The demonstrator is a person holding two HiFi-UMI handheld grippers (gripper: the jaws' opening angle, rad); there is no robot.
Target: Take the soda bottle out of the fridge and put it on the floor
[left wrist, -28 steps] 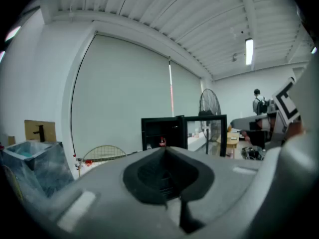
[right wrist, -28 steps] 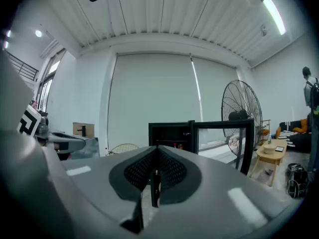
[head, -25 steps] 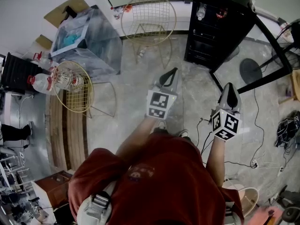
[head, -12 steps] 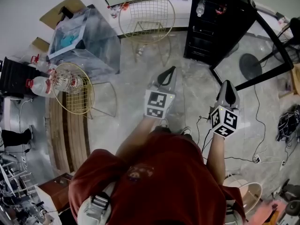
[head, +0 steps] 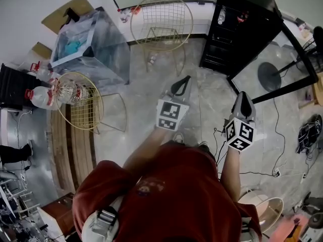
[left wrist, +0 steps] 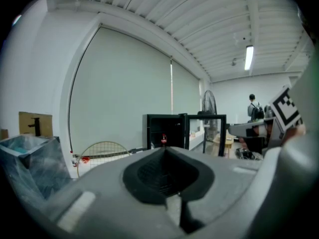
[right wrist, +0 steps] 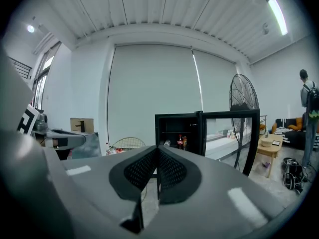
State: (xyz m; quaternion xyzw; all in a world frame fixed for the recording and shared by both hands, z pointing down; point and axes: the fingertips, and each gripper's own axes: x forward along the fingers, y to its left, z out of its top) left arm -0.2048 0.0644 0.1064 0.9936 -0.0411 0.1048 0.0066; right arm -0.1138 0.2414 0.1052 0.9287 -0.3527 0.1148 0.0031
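Jaws pressed together on nothing, the 2 tools, left gripper [head: 182, 82] and right gripper [head: 244, 96], point level at the far open fridge [head: 227, 39], apparently only approaching, since the soda bottle [right wrist: 180, 142] stands on its shelf, well apart.

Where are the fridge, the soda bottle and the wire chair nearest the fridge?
fridge [head: 247, 19]: head view, on its black body.
soda bottle [right wrist: 180, 141]: right gripper view, on the bottle's middle.
wire chair [head: 161, 16]: head view, on its mesh back.
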